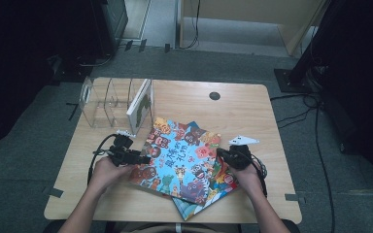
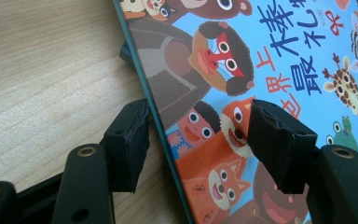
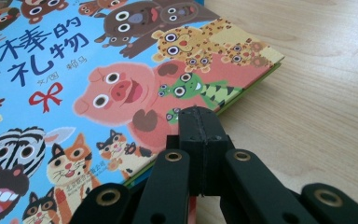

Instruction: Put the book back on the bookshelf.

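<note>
A large picture book (image 1: 182, 160) with a glossy, hard, flat cover lies face up near the middle of the pale wood-grain worktop (image 1: 252, 116); the cover is bright blue and crowded with cartoon animals and printed characters. It is a flat rectangle set askew, its long axis running from the far left toward the near right in the high view, and it rests on top of a second book (image 1: 221, 187) whose corners stick out below and to the right. The left hand-held gripper (image 1: 137, 158) sits at the book's left edge with its black, blocky jaws spread, one pad over the bare wood and the other above the cover, so the edge runs between them without either pad pressing it. The right hand-held gripper (image 1: 229, 156) is at the book's right edge, its matte black jaws pressed together with nothing between them. Behind the book, a clear plastic divider rack (image 1: 108, 102) stands upright holding a thin white-edged book (image 1: 141, 108).
</note>
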Action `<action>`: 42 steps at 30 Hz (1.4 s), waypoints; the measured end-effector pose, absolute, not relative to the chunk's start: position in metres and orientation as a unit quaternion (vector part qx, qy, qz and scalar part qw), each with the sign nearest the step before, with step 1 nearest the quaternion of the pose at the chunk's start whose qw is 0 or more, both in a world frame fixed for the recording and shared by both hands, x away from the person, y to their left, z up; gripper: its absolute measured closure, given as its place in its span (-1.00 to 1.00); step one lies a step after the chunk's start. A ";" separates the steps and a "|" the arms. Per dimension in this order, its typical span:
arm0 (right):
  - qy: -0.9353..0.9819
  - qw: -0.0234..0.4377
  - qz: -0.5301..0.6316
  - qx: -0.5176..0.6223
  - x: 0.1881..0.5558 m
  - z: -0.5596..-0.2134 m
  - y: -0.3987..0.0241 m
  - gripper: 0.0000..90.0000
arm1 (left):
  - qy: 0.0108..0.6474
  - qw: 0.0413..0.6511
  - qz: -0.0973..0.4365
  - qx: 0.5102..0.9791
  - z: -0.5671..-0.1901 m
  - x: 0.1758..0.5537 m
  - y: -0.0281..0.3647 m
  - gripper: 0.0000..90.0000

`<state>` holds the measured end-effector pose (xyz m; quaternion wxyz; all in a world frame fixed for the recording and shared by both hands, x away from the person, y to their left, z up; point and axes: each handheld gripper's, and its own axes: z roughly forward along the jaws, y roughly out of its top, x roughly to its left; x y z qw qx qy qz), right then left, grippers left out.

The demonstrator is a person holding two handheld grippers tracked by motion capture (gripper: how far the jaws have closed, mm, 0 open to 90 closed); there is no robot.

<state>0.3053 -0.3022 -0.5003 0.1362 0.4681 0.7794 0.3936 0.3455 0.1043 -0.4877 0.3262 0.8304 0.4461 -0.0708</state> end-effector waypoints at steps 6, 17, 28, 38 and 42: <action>0.785 0.132 0.391 0.462 0.299 -0.501 -0.301 1.00 | 0.450 0.326 -0.086 0.827 -0.490 0.350 0.101 -0.16; 0.780 0.123 0.395 0.469 0.293 -0.501 -0.300 1.00 | 0.466 0.311 -0.101 0.822 -0.489 0.353 0.096 -0.20; 0.781 0.116 0.397 0.468 0.293 -0.501 -0.299 1.00 | 0.457 0.278 -0.095 0.839 -0.458 0.350 0.095 -0.04; 0.778 0.113 0.403 0.468 0.293 -0.502 -0.301 1.00 | 0.455 0.310 -0.131 0.824 -0.417 0.353 0.098 0.23; 0.777 0.103 0.410 0.466 0.293 -0.502 -0.299 1.00 | 0.444 0.334 -0.166 0.814 -0.398 0.357 0.091 0.31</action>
